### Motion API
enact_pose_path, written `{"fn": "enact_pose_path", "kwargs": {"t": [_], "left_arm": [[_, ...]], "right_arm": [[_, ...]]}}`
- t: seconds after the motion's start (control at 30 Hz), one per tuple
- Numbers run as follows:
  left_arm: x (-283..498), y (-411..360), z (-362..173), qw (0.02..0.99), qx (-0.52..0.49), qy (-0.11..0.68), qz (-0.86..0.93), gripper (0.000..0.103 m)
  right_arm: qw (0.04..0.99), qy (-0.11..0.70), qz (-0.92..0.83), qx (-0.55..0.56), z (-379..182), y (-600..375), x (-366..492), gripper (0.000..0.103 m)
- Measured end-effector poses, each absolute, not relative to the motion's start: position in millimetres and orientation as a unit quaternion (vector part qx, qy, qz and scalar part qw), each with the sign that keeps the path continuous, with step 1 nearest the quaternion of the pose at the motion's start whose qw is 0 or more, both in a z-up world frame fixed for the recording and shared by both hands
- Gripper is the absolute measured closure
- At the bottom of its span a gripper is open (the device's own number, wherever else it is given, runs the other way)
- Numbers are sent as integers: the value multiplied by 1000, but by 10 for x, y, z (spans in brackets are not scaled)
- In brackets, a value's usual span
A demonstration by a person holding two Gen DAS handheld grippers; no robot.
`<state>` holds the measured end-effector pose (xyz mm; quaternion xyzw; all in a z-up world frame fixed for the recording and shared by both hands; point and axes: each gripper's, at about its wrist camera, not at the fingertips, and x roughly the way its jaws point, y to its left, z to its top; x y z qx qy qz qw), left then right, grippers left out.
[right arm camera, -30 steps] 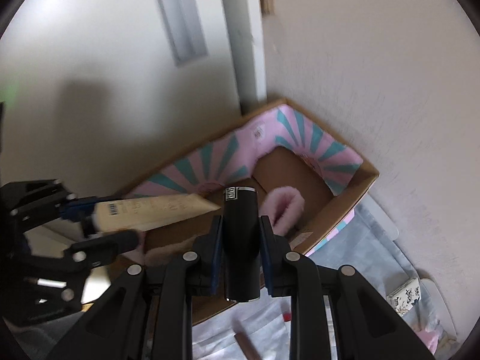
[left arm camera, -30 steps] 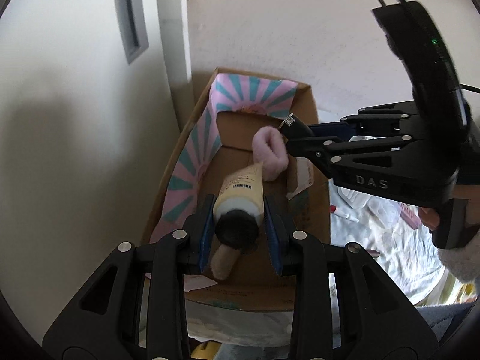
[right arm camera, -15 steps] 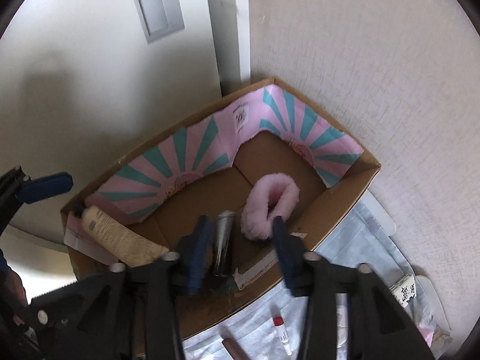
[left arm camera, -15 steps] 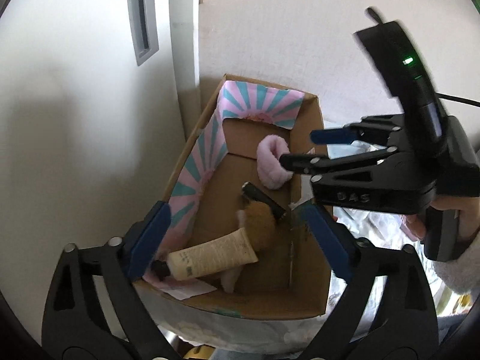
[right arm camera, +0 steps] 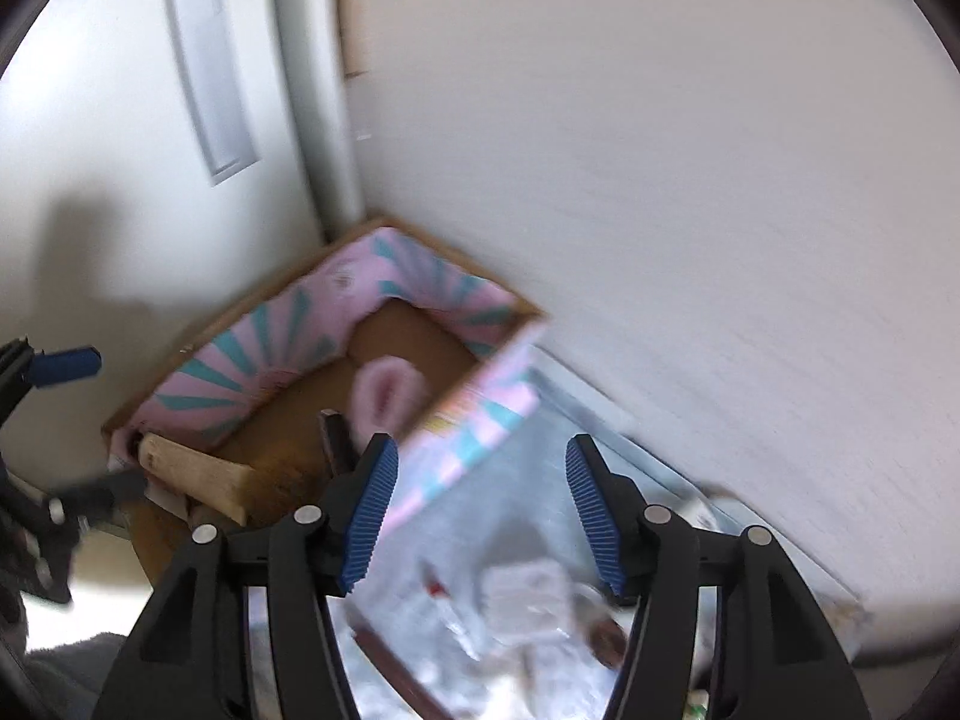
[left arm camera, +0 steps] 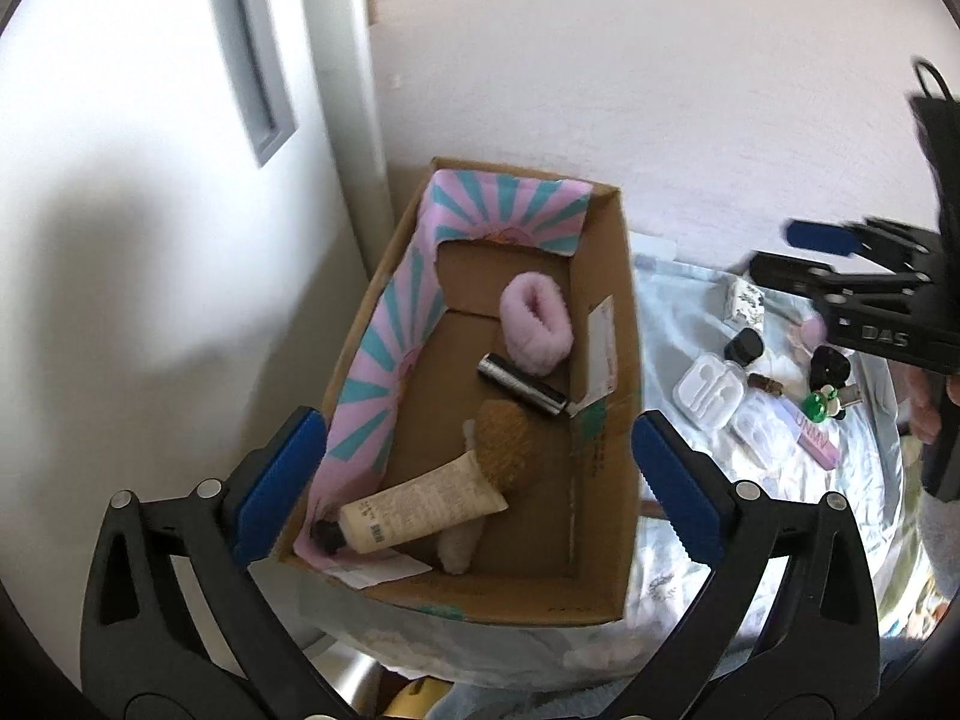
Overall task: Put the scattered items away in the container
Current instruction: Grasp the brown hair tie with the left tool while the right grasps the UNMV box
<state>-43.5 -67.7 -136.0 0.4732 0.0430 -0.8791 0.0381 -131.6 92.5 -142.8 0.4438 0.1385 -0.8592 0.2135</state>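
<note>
The cardboard box point(left arm camera: 606, 396) sits in the corner where the door point(left arm camera: 150, 240) meets the wall point(left arm camera: 660, 90), its inner sides lined with pink-and-teal paper. Inside the box a cream tube point(left arm camera: 420, 510) lies at the near end with its dark cap against the lined side. A brown puff point(left arm camera: 504, 450) rests just past the tube's flat end, a dark metal cylinder point(left arm camera: 522, 387) lies beyond that, and a pink scrunchie point(left arm camera: 534, 324) sits towards the box's far end, touching the cylinder.

Right of the box, a pale patterned cloth point(left arm camera: 678, 360) covers the surface. On it, well clear of the box, lie a white earphone case point(left arm camera: 711, 393), a small black case point(left arm camera: 743, 345), a small printed packet point(left arm camera: 744, 303), a brown vial point(left arm camera: 767, 385), a green trinket point(left arm camera: 817, 402) and a pink strip point(left arm camera: 816, 444).

The left tongs point(left arm camera: 477, 492) hang above the near end of the box, spread wide and holding nothing. The right tongs point(right arm camera: 480, 516) are over the cloth beside the box's right wall, likewise spread wide with nothing held; that view is blurred, and the items below them cannot be made out.
</note>
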Motion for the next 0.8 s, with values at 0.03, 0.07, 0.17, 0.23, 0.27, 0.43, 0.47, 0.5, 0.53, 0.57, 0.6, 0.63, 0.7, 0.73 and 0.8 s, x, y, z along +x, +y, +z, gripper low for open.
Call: {"fn": "enact_pose_path", "kwargs": {"t": [0.03,0.07,0.17,0.23,0.27,0.43,0.47,0.5,0.53,0.57,0.6,0.63,0.7,0.73,0.8], "left_arm": [[-466,-621,-1327,32,471,38,-881,1],[-497,-570,-1300,27,471,33,-881,1],[-608,-397,-1246,-2,473,35,-880,1],[-646,-273,-1201,-31,459,43,-887,1],[-659,-203,-1172,-46,446,46,-893,1],[-763,187,-1108,-108,409,44,-905,1],[-796,261,-1110,-115,410,38,-904,1],[-829,338,-1120,-122,412,31,-903,1],[-854,404,-1131,-127,413,22,-901,1],[-882,492,-1149,-131,416,9,-900,1],[-912,589,-1177,-135,420,-7,-897,1],[-945,705,-1220,-138,426,-28,-894,1],[-961,890,-1287,-149,430,-64,-888,1],[-969,1007,-1337,-163,431,-82,-884,1],[-986,1166,-1420,-182,439,-101,-874,1]], "right_arm": [[201,130,-862,447,-1402,1082,-1311,49],[189,124,-864,450,-1386,1223,-1307,49],[140,106,-873,455,-1316,1719,-1221,49],[109,99,-874,463,-1308,1977,-1158,49],[85,93,-874,468,-1308,2154,-1109,49],[32,43,-877,478,-1343,2803,-868,49],[22,31,-878,477,-1368,2924,-808,49],[16,22,-879,476,-1392,3023,-761,49],[4,13,-880,475,-1421,3127,-707,49],[-7,10,-880,474,-1447,3188,-662,49],[-20,12,-879,476,-1480,3244,-614,49],[-31,18,-877,478,-1522,3295,-568,49],[-37,22,-874,485,-1592,3374,-506,49],[-36,21,-871,489,-1633,3405,-483,49],[-34,19,-869,493,-1714,3436,-438,49]]}}
